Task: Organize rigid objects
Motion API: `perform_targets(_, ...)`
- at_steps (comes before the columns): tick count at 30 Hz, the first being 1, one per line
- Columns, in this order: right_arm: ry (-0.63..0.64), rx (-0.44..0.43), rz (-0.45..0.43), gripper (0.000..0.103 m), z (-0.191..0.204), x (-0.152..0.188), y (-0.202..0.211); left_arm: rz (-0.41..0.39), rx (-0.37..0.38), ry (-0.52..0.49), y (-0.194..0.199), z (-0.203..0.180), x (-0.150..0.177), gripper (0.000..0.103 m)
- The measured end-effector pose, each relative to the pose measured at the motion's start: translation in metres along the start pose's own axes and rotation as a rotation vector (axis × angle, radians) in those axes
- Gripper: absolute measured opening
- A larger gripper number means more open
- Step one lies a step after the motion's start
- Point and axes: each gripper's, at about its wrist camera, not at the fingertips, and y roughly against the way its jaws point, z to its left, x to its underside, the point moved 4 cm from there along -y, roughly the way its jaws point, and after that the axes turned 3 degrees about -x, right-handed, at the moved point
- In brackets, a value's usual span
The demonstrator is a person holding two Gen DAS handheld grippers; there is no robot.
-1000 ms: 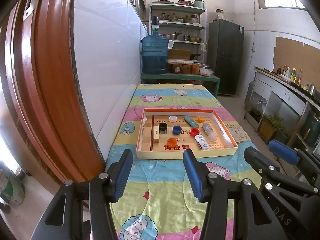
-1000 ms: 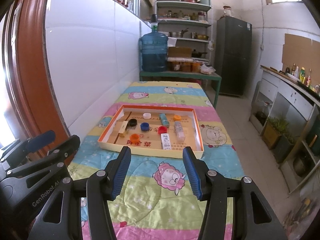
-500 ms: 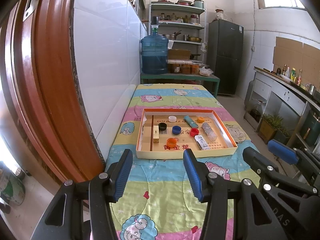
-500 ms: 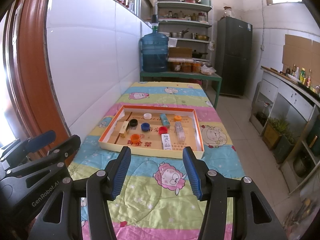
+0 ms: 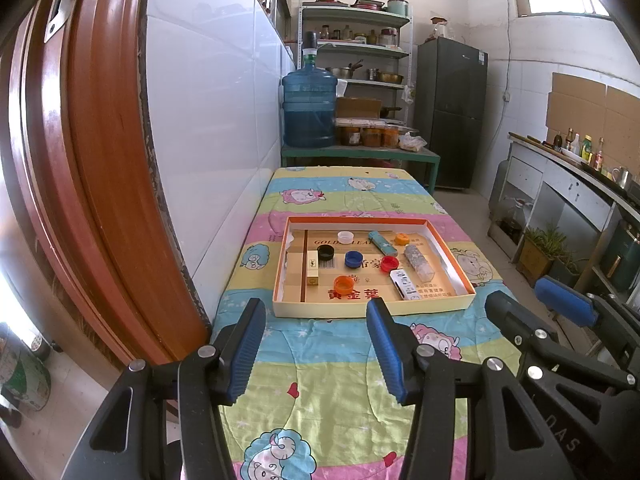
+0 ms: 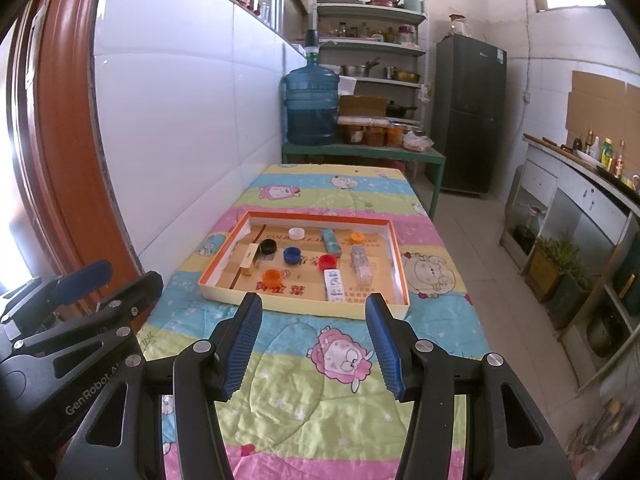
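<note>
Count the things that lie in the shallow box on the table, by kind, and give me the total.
In the box:
Bottle caps: 6 (white, black, blue, red, two orange)
Small long boxes: 3 (tan, teal, white)
Clear tube: 1
Total: 10

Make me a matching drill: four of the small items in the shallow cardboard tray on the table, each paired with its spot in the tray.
Things:
1. white plastic bottle cap
2. black plastic bottle cap
3. clear plastic tube
4. long beige box

Places in the shallow cardboard tray:
A. farthest left of all the items
B. right side, lying lengthwise
C. far row, left of the teal box
D. just right of the long beige box

Pairs: 1-C, 2-D, 3-B, 4-A
</note>
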Motion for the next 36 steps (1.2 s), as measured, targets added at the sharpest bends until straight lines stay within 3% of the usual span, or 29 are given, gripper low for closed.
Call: perform_targets(36, -0.002, -0.004, 0.002, 0.056, 0.0027, -0.0016, -0.0014, 0.004, 0.000, 0.002, -0.0006, 0.0005, -0.0009, 0.053)
